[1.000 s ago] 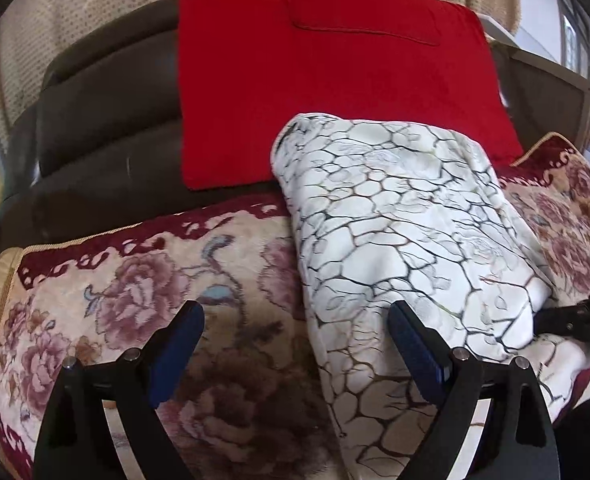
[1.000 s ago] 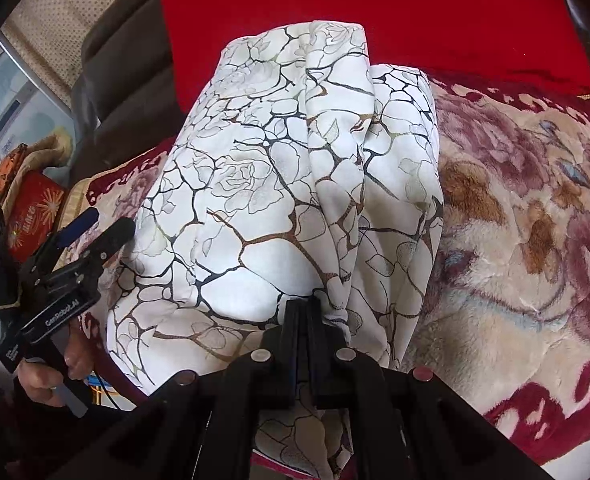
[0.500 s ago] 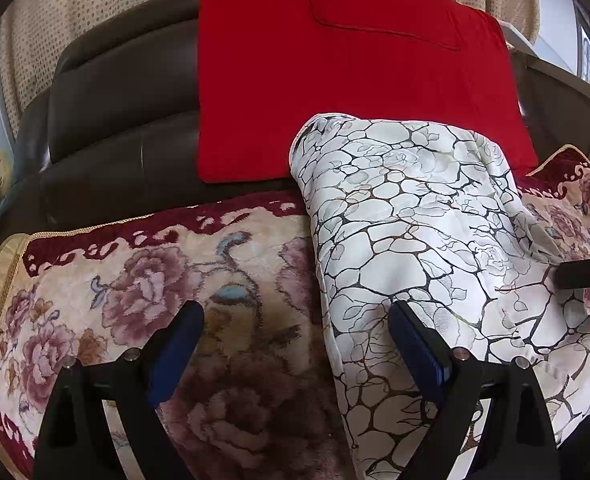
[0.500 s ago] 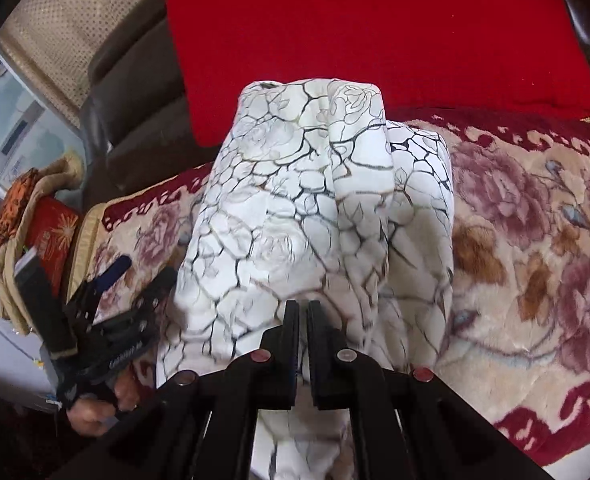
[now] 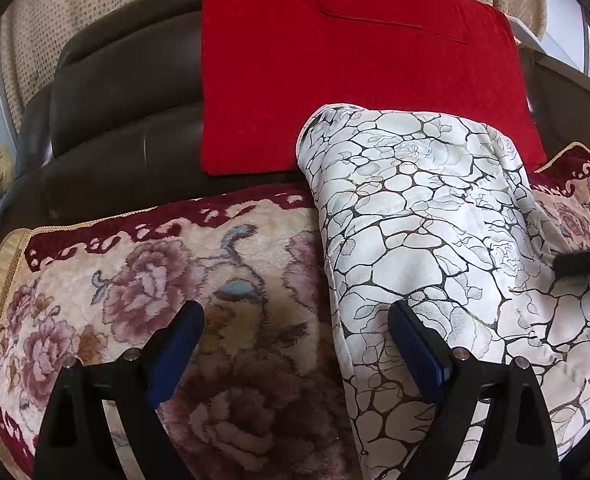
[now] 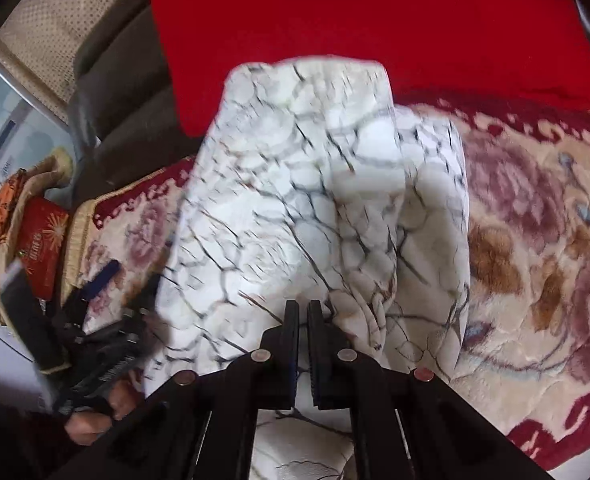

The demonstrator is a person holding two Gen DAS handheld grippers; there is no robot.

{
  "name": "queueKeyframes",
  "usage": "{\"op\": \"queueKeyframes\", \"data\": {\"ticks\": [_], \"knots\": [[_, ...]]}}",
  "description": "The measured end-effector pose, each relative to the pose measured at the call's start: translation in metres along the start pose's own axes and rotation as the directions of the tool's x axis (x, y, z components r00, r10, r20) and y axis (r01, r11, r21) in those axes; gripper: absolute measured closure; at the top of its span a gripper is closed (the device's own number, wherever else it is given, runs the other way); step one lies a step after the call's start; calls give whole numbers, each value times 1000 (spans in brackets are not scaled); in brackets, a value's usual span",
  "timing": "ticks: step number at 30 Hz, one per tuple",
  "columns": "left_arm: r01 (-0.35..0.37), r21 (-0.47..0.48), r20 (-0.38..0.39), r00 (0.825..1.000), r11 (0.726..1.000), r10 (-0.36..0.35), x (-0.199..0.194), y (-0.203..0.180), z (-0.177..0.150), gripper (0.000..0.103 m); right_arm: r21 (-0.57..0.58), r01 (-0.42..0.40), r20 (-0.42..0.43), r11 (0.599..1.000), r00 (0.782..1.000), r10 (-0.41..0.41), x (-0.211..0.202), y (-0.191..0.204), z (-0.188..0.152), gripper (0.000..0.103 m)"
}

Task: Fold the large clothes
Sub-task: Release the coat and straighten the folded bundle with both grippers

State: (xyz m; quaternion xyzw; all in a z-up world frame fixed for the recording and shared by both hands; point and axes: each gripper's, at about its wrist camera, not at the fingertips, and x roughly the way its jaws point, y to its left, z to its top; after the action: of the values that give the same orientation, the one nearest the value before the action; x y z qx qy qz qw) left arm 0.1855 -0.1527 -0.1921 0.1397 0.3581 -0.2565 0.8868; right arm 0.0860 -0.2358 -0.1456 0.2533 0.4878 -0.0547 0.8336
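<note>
A white garment (image 5: pixel 419 216) with a dark crackle and rose print lies folded lengthwise on a floral sofa cover (image 5: pixel 143 300). My left gripper (image 5: pixel 295 332) is open and empty, its right finger (image 5: pixel 415 344) over the garment's left edge. In the right wrist view the garment (image 6: pixel 295 200) is blurred. My right gripper (image 6: pixel 303 312) is shut on the garment's near end, with cloth between its jaws. The left gripper shows at the left edge of that view (image 6: pixel 99 308), and the right gripper's tip shows at the right edge of the left wrist view (image 5: pixel 587 262).
A red cushion (image 5: pixel 355 64) leans on the brown leather sofa back (image 5: pixel 123 112). A beige dotted curtain (image 5: pixel 75 0) hangs behind. A red box (image 6: pixel 43 240) and orange cloth (image 6: pixel 3 208) sit beyond the sofa's left end.
Both views have pulled back, showing more of the sofa back and cushion. The right gripper stays shut on the garment, whose near end it has drawn along.
</note>
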Motion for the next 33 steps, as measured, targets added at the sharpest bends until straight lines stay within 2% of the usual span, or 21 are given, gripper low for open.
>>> {"op": "queueKeyframes", "data": {"ticks": [4, 7, 11, 13, 14, 17, 21, 28, 30, 31, 32, 33], "knots": [[-2, -1, -2, 1000, 1000, 2, 2, 0, -1, 10, -18, 20, 62, 1000, 998, -19, -13, 11, 20, 94], [-2, -2, -4, 1000, 1000, 2, 3, 0, -1, 10, -1, 50, 65, 999, 997, -50, -4, 11, 43, 94], [6, 0, -9, 1000, 1000, -6, 6, 0, -1, 10, 34, 119, -52, 992, 992, -117, 39, -2, 60, 95], [8, 4, -16, 1000, 1000, -8, 8, 0, -1, 10, 46, 107, -133, 993, 986, -101, 69, -12, 60, 95], [7, 4, -16, 1000, 1000, -7, 8, 0, -1, 10, 66, 92, -139, 994, 987, -82, 75, -17, 59, 95], [4, 5, -14, 1000, 1000, -4, 7, 1, -2, 10, 102, 46, -103, 994, 994, -35, 65, -22, 56, 95], [-2, 1, -16, 1000, 1000, 2, 5, 3, -3, 10, 121, -17, -28, 993, 999, 21, 32, -29, 45, 95], [-19, 19, -11, 1000, 1000, 19, 0, 1, -3, 10, 142, -108, 117, 984, 989, 91, -27, -50, 19, 93], [-18, 18, -12, 1000, 1000, 18, 0, 1, -3, 10, 155, -129, 146, 979, 983, 107, -38, -56, 16, 55], [-18, 18, -13, 1000, 1000, 18, 1, 2, -3, 10, 166, -138, 163, 976, 980, 111, -44, -61, 15, 21], [-18, 18, -14, 1000, 1000, 18, 1, 2, -3, 10, 179, -148, 194, 973, 974, 113, -49, -64, 15, 11], [-18, 19, -14, 1000, 1000, 19, 1, 3, -3, 10, 192, -162, 231, 968, 966, 115, -55, -69, 11, 11]]}}
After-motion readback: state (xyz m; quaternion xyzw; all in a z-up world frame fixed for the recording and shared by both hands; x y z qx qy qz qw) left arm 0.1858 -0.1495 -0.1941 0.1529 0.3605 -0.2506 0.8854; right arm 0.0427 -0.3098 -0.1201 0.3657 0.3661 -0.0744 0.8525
